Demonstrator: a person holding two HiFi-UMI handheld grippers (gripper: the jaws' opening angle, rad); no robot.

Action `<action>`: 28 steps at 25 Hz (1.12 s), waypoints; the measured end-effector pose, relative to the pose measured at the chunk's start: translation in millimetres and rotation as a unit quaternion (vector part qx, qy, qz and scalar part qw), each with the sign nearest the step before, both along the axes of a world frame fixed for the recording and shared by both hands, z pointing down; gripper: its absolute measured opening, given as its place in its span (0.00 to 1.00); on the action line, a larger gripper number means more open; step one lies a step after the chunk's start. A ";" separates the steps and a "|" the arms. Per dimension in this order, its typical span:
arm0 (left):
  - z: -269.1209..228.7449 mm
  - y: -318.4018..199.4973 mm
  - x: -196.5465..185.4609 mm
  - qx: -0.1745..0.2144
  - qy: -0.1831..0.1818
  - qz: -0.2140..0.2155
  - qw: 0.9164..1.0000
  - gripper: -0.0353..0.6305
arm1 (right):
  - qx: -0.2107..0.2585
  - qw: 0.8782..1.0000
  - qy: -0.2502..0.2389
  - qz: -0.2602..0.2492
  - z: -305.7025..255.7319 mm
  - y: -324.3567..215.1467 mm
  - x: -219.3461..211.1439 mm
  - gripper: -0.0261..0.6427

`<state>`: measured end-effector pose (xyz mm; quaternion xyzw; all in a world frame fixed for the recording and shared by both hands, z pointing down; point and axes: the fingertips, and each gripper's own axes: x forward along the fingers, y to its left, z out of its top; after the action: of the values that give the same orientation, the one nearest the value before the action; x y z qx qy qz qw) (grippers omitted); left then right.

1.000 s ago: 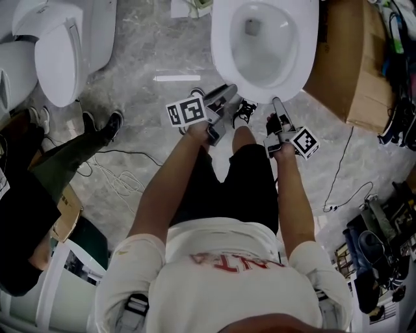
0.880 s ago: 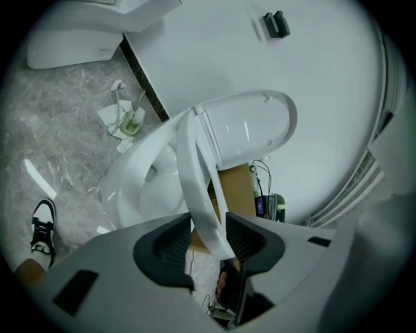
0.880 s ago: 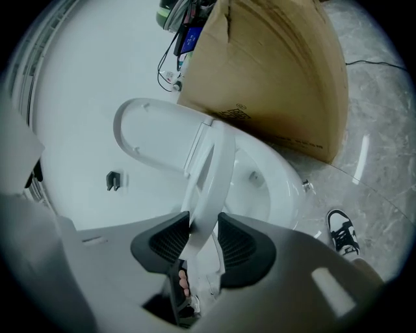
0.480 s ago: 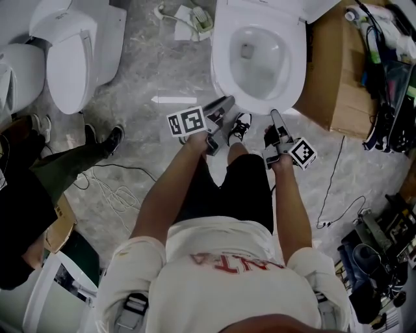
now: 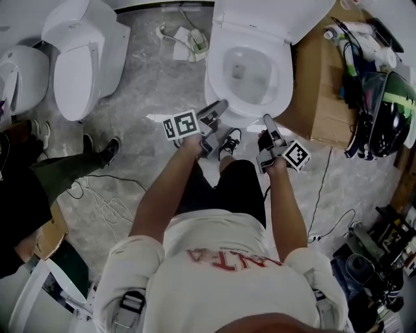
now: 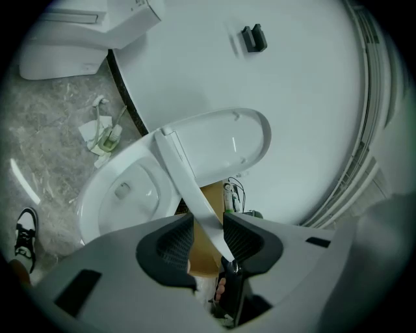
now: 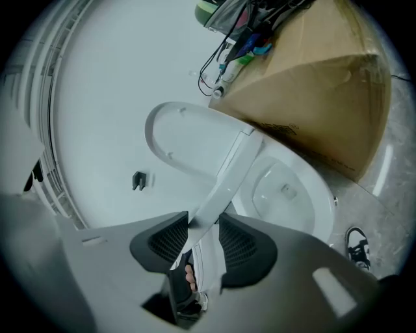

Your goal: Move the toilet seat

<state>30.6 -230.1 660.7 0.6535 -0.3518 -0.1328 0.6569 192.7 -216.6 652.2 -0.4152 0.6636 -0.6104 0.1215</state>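
Hands just came up. Left gripper (image 5: 220, 107) jaws closed in, and w/ right gripper (image 5: 267, 122) they're clamped on the seat (image 6: 188, 188). Seat front is off the bowl (image 6: 123, 188), tilting toward the lid (image 6: 221, 146). Move's underway, I reckon.

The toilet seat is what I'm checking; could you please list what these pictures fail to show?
Toilet seat front end: left gripper view, hidden behind the left tongs, whose jaws have just been closing on it; right gripper view, behind the right tongs.
Lid top: head view, cut off by the upper edge.
Box print: right gripper view, too small to read.
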 end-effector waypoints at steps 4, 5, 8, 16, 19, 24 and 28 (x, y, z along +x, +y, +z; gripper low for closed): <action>-25.1 -18.4 3.7 0.020 0.001 -0.009 1.000 0.27 | 0.017 1.000 -0.020 -0.003 -27.1 -19.3 1.3 0.26; -31.8 -23.1 3.7 0.025 0.002 -0.011 1.000 0.26 | 0.024 1.000 -0.016 -0.008 -32.7 -24.5 2.4 0.25; -51.9 -40.2 3.5 0.043 -0.002 -0.019 0.999 0.26 | 0.045 0.999 -0.009 -0.021 -50.7 -43.1 4.5 0.24; -84.7 -80.0 1.6 0.063 -0.015 -0.052 0.997 0.26 | 0.054 0.998 -0.029 -0.024 -84.0 -83.8 2.2 0.22; -91.6 -92.1 0.9 0.067 -0.015 -0.051 0.996 0.26 | 0.057 0.998 -0.026 -0.019 -91.5 -95.6 3.3 0.22; -106.7 -114.4 -0.3 0.078 -0.007 -0.056 0.995 0.26 | 0.069 0.996 -0.052 -0.002 -109.1 -119.6 0.5 0.22; -122.7 -139.2 0.0 0.096 -0.003 -0.055 0.994 0.26 | 0.080 0.996 -0.036 0.014 -121.7 -144.7 4.4 0.22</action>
<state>30.6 -369.3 538.0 0.6933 -0.3746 -0.2000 0.5822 197.1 -361.3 530.5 -0.3912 0.6994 -0.5684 0.1862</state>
